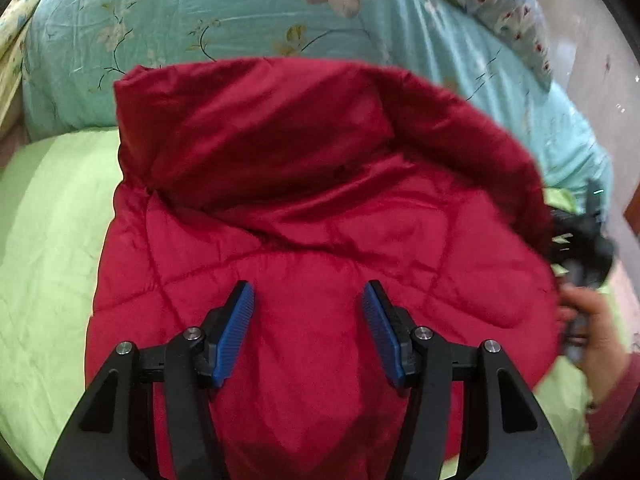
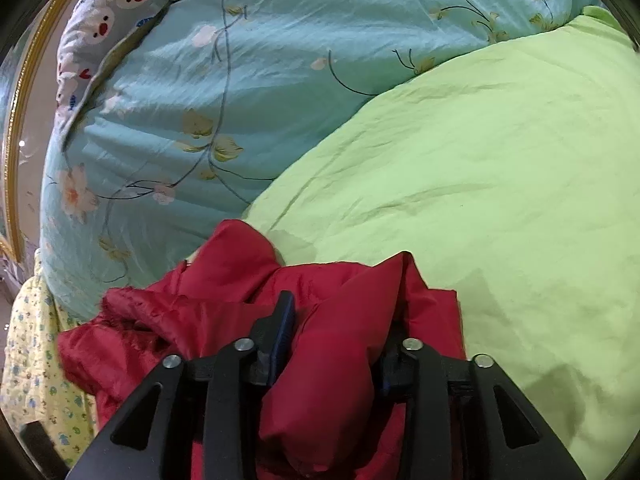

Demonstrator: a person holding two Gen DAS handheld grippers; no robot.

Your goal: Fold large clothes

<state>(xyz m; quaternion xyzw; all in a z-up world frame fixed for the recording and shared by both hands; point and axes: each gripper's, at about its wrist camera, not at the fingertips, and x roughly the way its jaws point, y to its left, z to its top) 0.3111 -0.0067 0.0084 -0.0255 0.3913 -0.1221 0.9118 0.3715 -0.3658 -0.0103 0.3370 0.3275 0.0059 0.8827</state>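
Left wrist view: my left gripper [image 1: 308,312] hangs over the red quilted jacket [image 1: 320,240] with its blue pads [image 1: 236,328] well apart and nothing between them; they touch no cloth. The jacket lies on the green sheet [image 1: 48,240], its top part already turned over toward me, the teal floral quilt [image 1: 200,20] behind it. At the right edge a hand [image 1: 592,320] holds the other tool.

Right wrist view: my right gripper [image 2: 336,340] has a thick roll of the jacket [image 2: 328,360] between its fingers [image 2: 282,332]. The far pad is hidden by cloth, so I cannot tell whether it presses or merely straddles.

To fold well, I judge I should keep that edge gathered, bring the empty left gripper to the matching edge, and lift both evenly so the padding doesn't bunch.
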